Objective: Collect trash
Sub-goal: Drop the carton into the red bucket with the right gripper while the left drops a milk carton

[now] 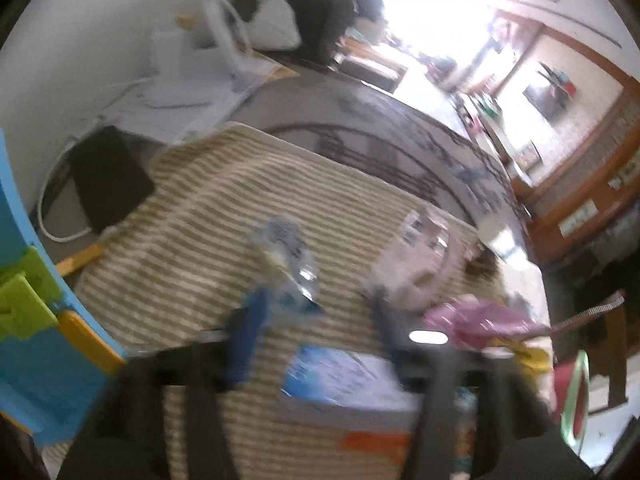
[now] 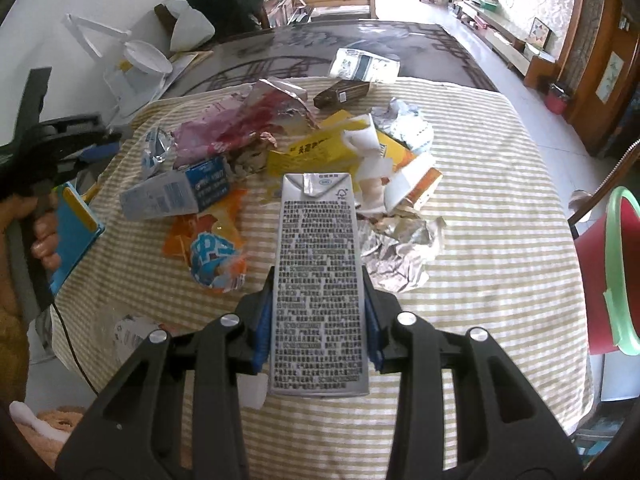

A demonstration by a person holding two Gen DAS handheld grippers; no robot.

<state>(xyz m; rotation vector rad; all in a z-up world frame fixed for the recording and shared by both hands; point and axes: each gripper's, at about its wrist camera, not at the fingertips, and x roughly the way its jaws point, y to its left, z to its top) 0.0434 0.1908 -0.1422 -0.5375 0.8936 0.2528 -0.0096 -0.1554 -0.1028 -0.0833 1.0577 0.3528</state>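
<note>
In the blurred left wrist view the left gripper (image 1: 316,312) stands released with nothing between its pads, above the striped bench (image 1: 192,200), a crumpled clear wrapper (image 1: 288,256) lying just ahead of its left finger. In the right wrist view the right gripper (image 2: 318,320) is clenched on a silver carton (image 2: 318,276), long axis running away along the fingers, lifted over the trash pile (image 2: 280,148); the red bucket (image 2: 600,276) off the bench's right edge is nearer this hand, likely the drop.

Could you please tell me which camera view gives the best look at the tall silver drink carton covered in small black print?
The right wrist view: the tall silver drink carton fills the centre, sharp, clamped between the right hand-held gripper pads. The left wrist view is motion-blurred and does not clearly show it.
</note>
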